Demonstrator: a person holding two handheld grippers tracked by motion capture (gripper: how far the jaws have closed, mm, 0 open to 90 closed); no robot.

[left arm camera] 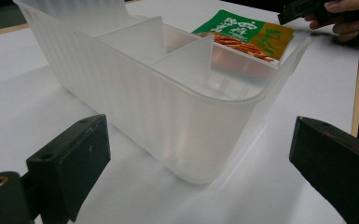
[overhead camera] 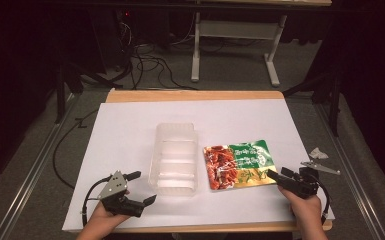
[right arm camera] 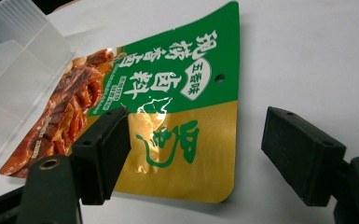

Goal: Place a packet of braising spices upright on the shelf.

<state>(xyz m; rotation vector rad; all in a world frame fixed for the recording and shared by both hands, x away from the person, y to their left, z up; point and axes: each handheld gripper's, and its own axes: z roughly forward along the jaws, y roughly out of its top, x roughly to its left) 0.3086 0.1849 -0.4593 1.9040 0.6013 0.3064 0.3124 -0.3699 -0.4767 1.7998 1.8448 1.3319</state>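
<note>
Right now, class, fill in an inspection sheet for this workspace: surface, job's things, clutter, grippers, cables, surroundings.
Surface: white sheet over a wooden table.
Job's things: snack packet lying flat beside the clear divided container.
Clutter: metal clip and a crumpled scrap at the right edge.
Grippers: left gripper open, facing the container; right gripper open around the packet's gold end.
Cables: black cable on the floor, left.
Surroundings: grey desk frame behind, dark room.

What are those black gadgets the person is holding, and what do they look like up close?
Two handheld grippers. The left gripper is black with two blocky jaws, a grey three-cornered plate on top and a black cable looping behind. The right gripper is black too, its cable curling by the wrist. Brass-coloured rings show at the jaw bases. No sleeves are visible.
</note>
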